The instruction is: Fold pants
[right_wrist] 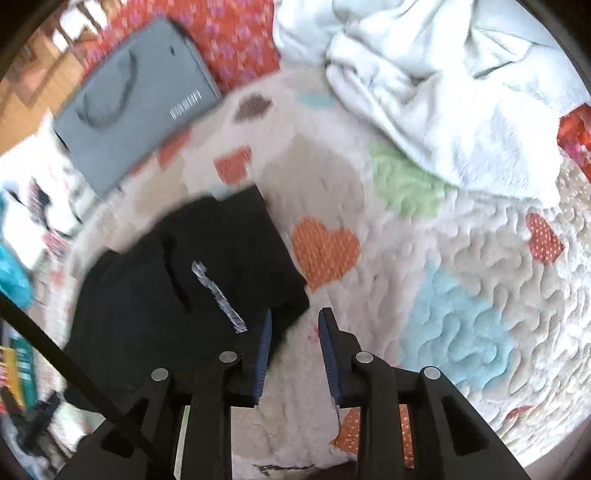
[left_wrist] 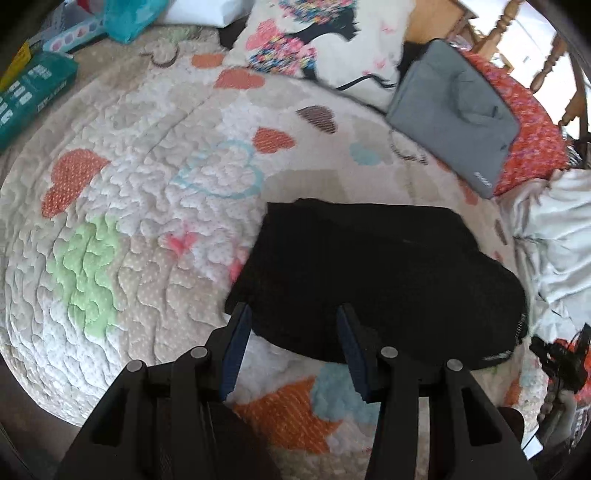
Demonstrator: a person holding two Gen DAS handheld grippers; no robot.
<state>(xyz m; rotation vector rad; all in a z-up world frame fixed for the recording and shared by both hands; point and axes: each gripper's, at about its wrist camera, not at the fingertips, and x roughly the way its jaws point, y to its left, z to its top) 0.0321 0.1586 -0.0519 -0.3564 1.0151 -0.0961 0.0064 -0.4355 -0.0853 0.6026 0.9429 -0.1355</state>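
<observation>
The black pants (left_wrist: 373, 273) lie folded into a compact bundle on the heart-patterned quilt (left_wrist: 140, 206). My left gripper (left_wrist: 293, 314) is open and empty, hovering just in front of the bundle's near edge. In the right wrist view the pants (right_wrist: 192, 280) lie to the left, with a silver printed strip on top. My right gripper (right_wrist: 295, 317) is open and empty, its left finger (right_wrist: 263, 350) over the bundle's near right corner and the gap between the fingers over bare quilt (right_wrist: 461, 295).
A grey laptop sleeve (left_wrist: 454, 114) lies at the far side on a red floral cloth (left_wrist: 532, 144). A white blanket (right_wrist: 443, 88) is bunched at the far right. A printed pillow (left_wrist: 317, 40), a teal box (left_wrist: 29, 92) and a teal bag (left_wrist: 129, 18) sit at the quilt's far edge.
</observation>
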